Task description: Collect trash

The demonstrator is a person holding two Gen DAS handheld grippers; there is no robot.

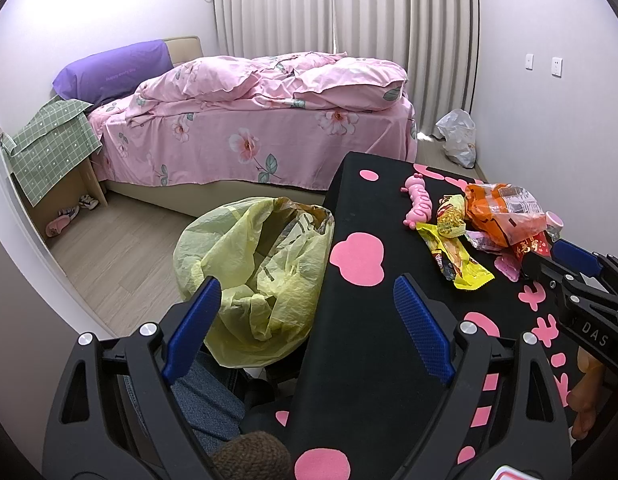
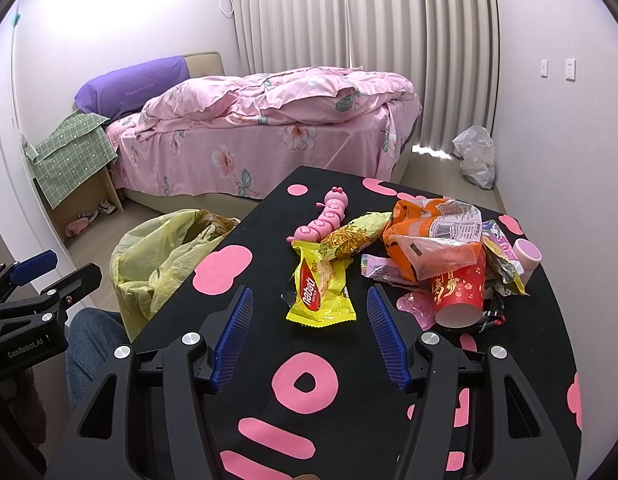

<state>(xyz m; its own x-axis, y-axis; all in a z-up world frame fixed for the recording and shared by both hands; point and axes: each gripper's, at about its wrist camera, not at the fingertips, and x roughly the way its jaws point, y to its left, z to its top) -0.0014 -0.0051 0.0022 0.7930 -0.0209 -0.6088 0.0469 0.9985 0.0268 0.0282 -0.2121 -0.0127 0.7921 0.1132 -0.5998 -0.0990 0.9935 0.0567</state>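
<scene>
Right gripper (image 2: pixel 309 332) hovers over the desk (image 2: pixel 245 360) with jaws spread wide and empty, lined up on the yellow wafer wrapper (image 2: pixel 319 292) just ahead. Left gripper (image 1: pixel 309 332) is released too, near the yellow trash bag (image 1: pixel 249 276) on the floor beside the desk. Looks like the first pickup: ease forward, pinch the wrapper, then carry it left to the bag.

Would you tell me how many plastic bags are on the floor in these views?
2: a yellow bag stands open beside the table's left edge, and a white bag sits in the far right corner by the curtain. Others may be hidden.
</scene>
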